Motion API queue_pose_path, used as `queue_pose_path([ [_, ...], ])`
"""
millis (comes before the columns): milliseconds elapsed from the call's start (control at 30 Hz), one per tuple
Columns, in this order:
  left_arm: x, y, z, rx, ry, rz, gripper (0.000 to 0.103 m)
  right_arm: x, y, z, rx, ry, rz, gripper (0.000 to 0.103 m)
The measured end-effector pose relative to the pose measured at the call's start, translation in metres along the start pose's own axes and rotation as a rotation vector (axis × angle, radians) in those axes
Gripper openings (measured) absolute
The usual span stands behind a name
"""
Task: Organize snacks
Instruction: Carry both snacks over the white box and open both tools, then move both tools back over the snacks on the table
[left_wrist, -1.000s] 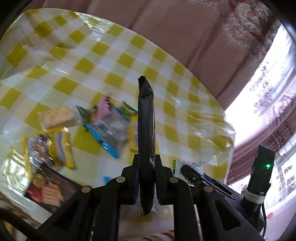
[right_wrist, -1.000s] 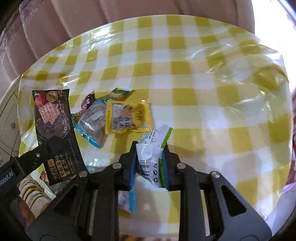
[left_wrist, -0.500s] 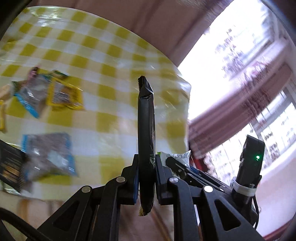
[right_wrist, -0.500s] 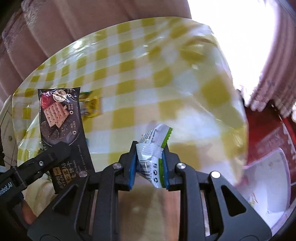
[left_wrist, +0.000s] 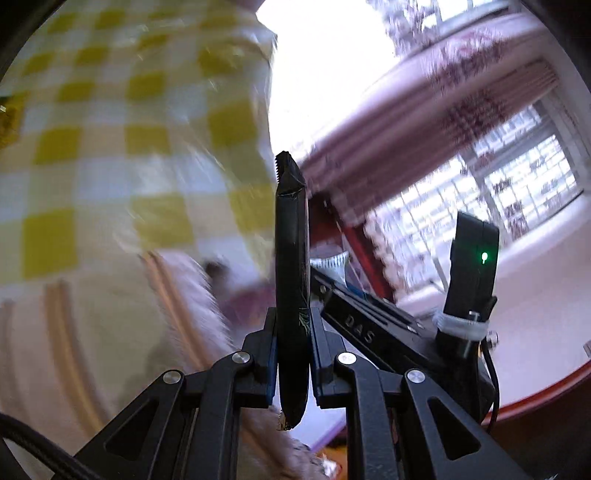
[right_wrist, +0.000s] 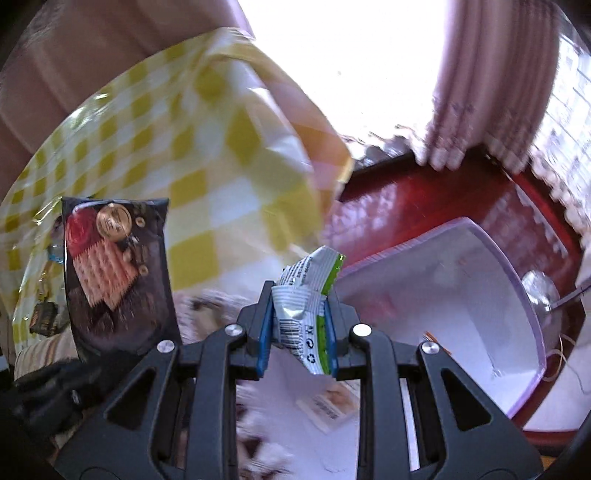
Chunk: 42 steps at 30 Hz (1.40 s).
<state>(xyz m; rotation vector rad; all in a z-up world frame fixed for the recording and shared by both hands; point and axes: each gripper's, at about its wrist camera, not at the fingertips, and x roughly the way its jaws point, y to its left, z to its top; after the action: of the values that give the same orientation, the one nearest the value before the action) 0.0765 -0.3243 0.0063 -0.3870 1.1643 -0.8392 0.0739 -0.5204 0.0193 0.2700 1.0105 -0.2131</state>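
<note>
Snacks are shown mid-sort: a flat black biscuit packet (left_wrist: 291, 266) is clamped in the left tool (left_wrist: 292, 354), a crumpled silver-and-green wrapper (right_wrist: 306, 306) in the right tool (right_wrist: 297, 332), near a lilac-rimmed white plastic bin (right_wrist: 517, 295). Other packets remain on the yellow-checked desk (right_wrist: 192, 177); neither carried snack is deposited yet.

Table (right_wrist: 207, 177) covered by yellow-and-white checked cloth (left_wrist: 110, 147) under clear plastic film. Several snack packets (right_wrist: 44, 310) lie near its left edge, partly hidden and blurred. A lilac-rimmed white bin (right_wrist: 509, 302) stands on the red floor (right_wrist: 443, 199) beside the table's right edge.
</note>
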Motion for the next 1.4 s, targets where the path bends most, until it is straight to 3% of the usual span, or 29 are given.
queue_pose_path([
  [400,0.065,-0.03,-0.007,0.089,0.211,0.107,0.015,0.029,-0.052,-0.024,0.079,0.122,-0.099,0.034],
  [533,0.076,-0.036,-0.012,0.11,0.252,0.138,0.015,0.032,-0.058,-0.03,0.097,0.14,-0.117,0.034],
  [667,0.08,-0.035,-0.01,0.105,0.265,0.157,0.016,0.035,-0.065,-0.033,0.124,0.161,-0.119,0.044],
  [867,0.083,-0.037,-0.008,0.112,0.263,0.147,0.021,0.033,-0.067,-0.034,0.141,0.16,-0.122,0.065],
  [1133,0.065,-0.036,-0.009,0.116,0.204,0.132,0.028,0.025,-0.063,-0.03,0.15,0.13,-0.112,0.066],
  [1400,0.026,-0.026,-0.01,0.123,0.068,0.134,0.043,0.007,-0.043,-0.016,0.116,0.056,-0.061,0.069],
])
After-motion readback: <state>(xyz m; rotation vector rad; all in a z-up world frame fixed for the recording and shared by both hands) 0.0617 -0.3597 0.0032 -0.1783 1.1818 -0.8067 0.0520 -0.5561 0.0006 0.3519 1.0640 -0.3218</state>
